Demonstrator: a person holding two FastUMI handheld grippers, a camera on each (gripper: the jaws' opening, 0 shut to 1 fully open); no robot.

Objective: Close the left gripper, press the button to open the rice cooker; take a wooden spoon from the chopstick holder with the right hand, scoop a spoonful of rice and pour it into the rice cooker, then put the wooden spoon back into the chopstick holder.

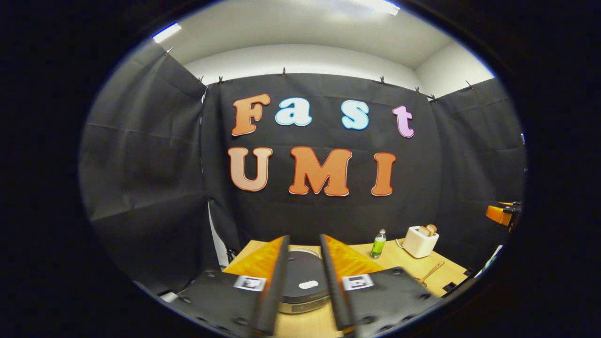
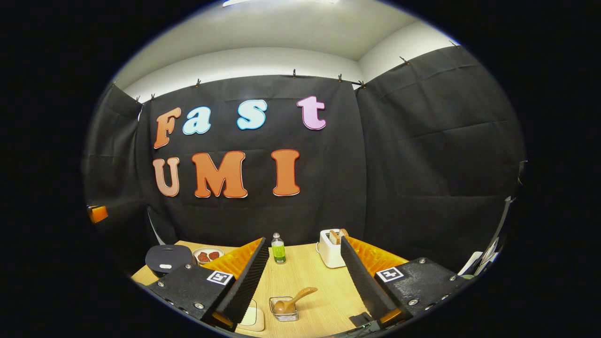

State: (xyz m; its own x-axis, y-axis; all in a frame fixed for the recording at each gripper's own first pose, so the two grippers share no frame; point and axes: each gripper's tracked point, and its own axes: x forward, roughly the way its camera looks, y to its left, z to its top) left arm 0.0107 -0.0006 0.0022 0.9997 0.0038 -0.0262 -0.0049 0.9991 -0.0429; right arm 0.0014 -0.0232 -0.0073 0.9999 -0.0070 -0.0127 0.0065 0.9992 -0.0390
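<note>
In the left gripper view, the left gripper (image 1: 303, 281) hangs low over the near part of the light wooden tabletop (image 1: 404, 263), its fingers (image 1: 274, 286) parted by a moderate gap and holding nothing. Between them sits the round dark-lidded rice cooker (image 1: 304, 281) with a silver band at its base, lid down, a pale oval button (image 1: 308, 284) on top. Farther right, a wooden spoon handle (image 1: 432, 272) lies toward the right edge; beyond it stand a clear bottle of green liquid (image 1: 378, 244) and a white toaster (image 1: 419, 241) with bread in its slots, near the far edge.

In the right gripper view, the right gripper (image 2: 303, 281) is spread wide and empty (its fingers (image 2: 246, 281) frame the middle of the tabletop). Between them, near the front edge, a small clear square chopstick holder (image 2: 283, 310) carries the brown wooden spoon (image 2: 292, 301), handle tilted up to the right. A pale square pad (image 2: 253, 319) lies just left of it. Toward the far left corner sits the rice cooker, with a white dish of reddish pieces (image 2: 208, 255) beside it.
</note>
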